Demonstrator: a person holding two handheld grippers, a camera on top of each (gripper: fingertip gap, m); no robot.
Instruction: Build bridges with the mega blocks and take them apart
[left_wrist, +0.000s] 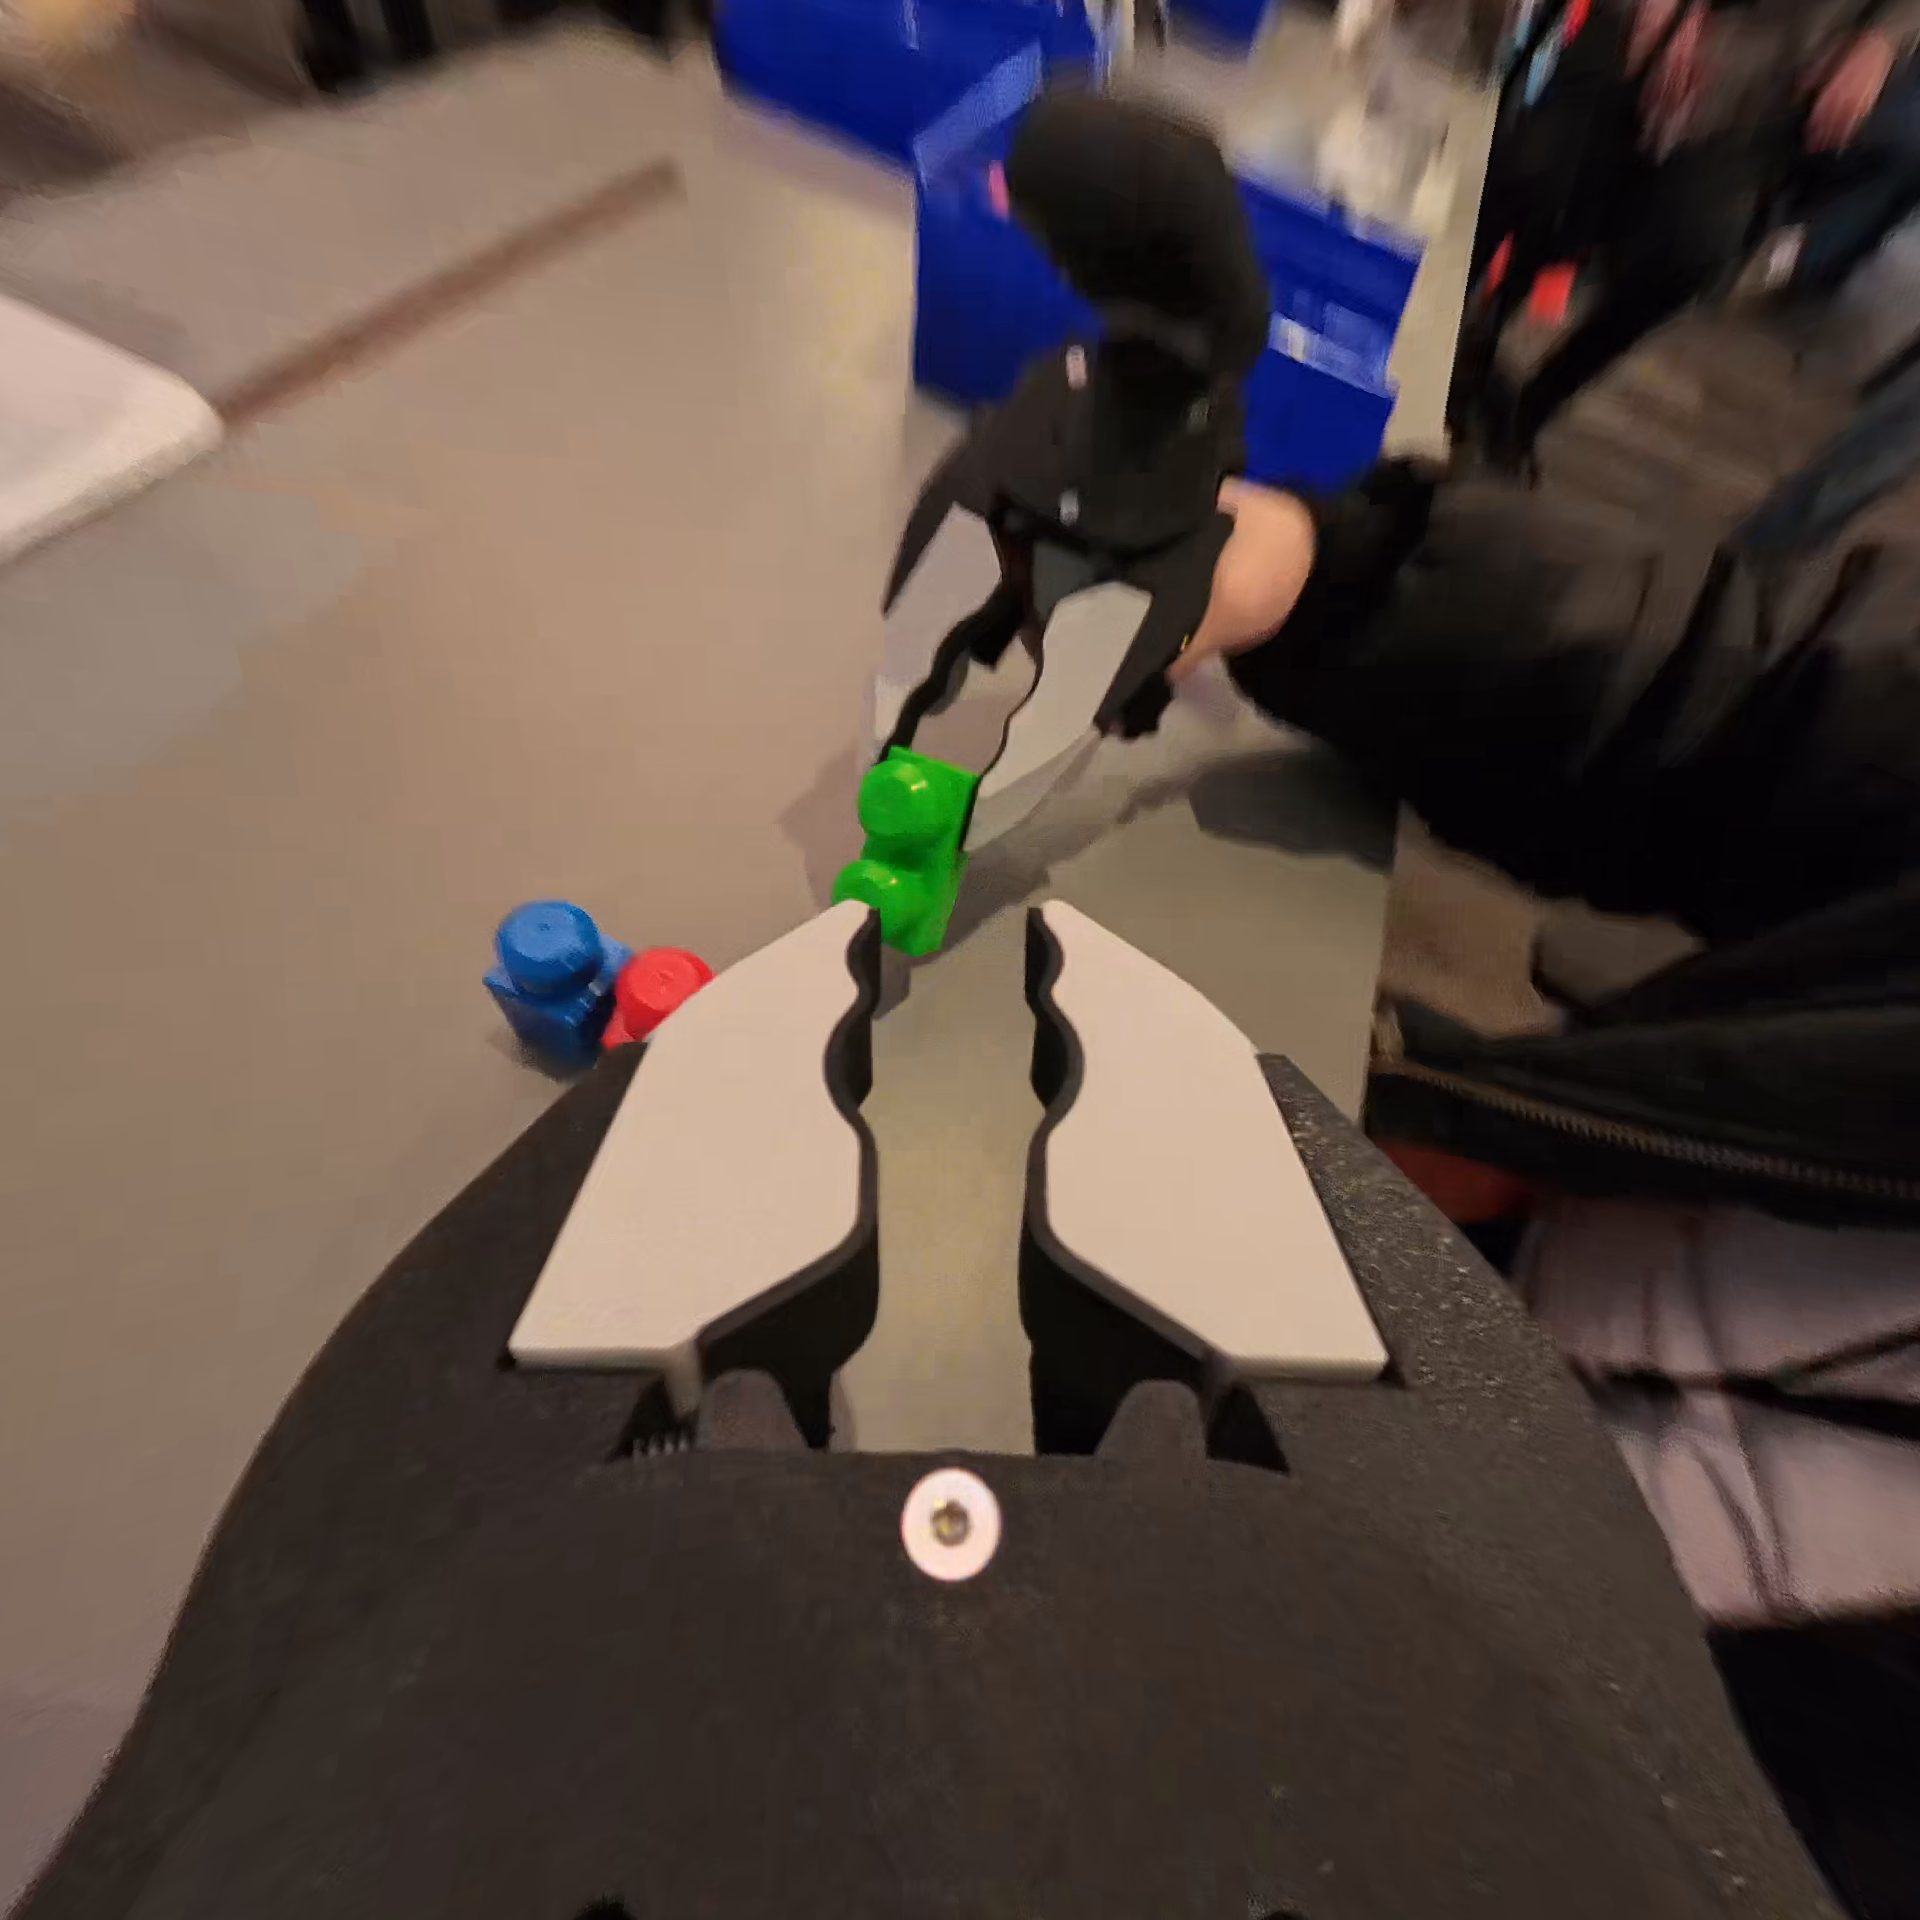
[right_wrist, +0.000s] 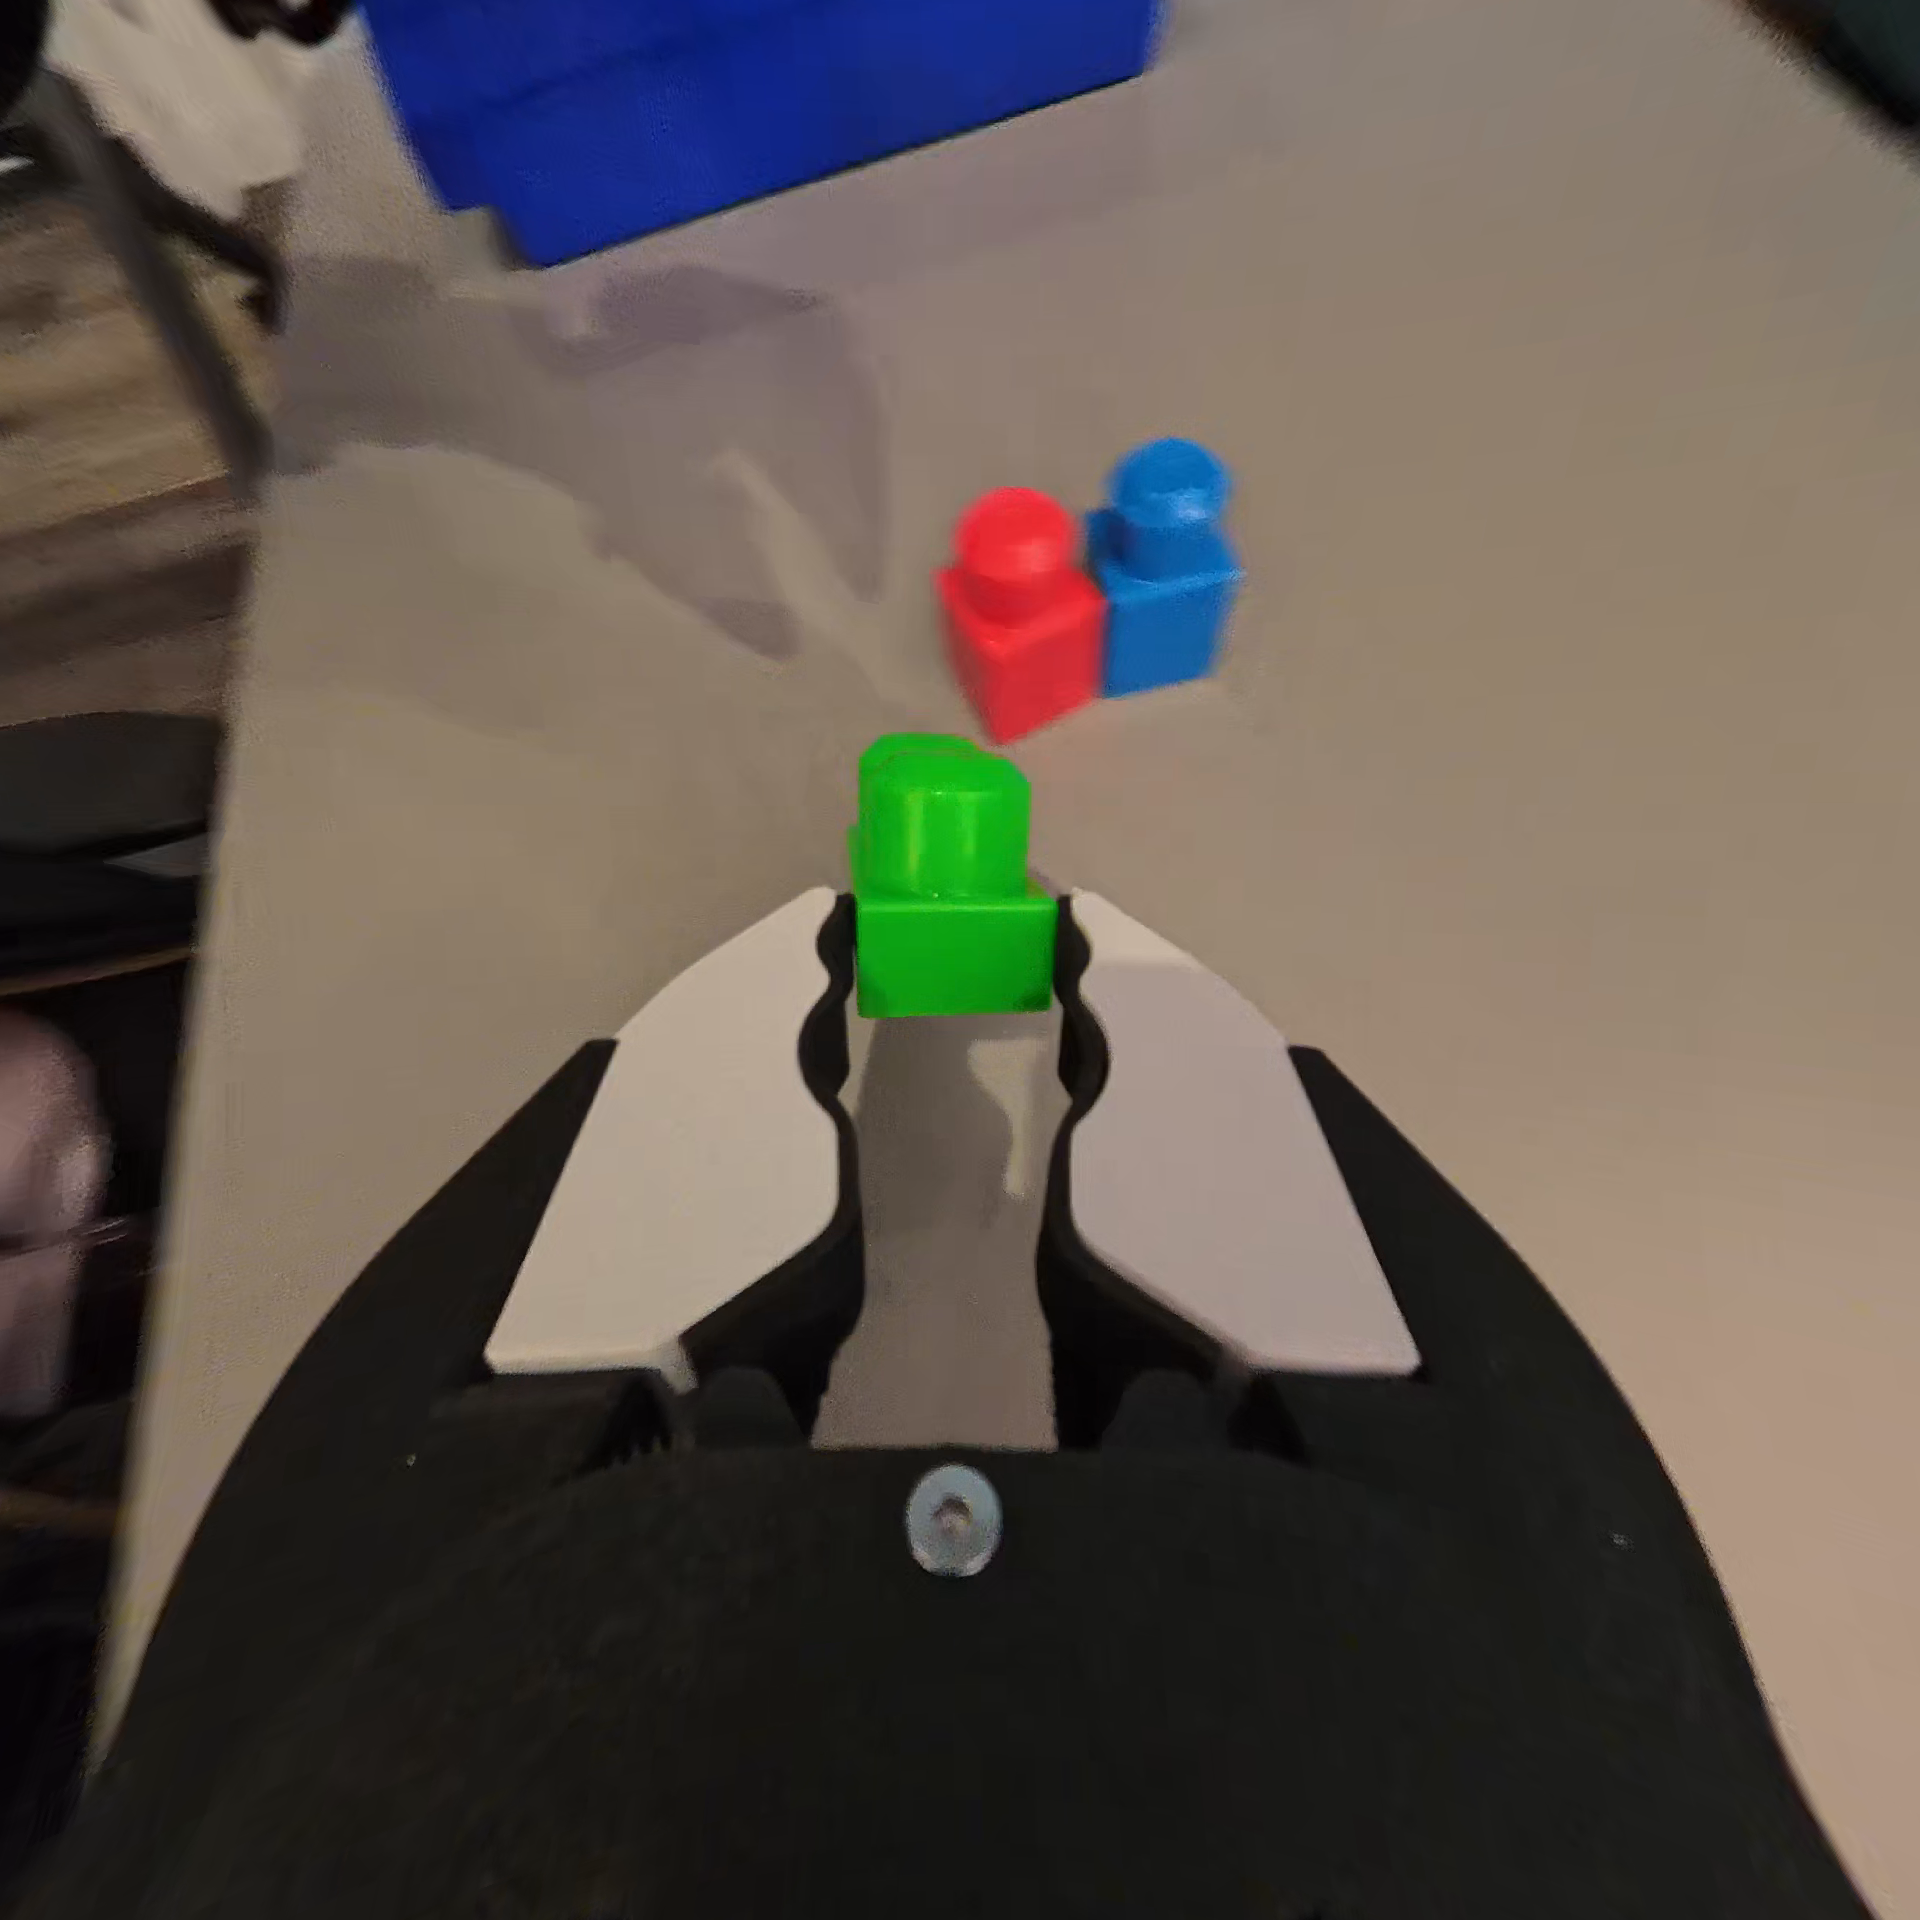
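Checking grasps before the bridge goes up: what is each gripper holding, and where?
Right gripper clamps the green block by its base's two sides. Left gripper is open, empty.

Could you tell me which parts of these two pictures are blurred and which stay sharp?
Left wrist view: the left gripper is sharp, the right gripper and background smeared by motion. Right wrist view: the green block is fairly crisp, the red block, blue block and blue bin soft.
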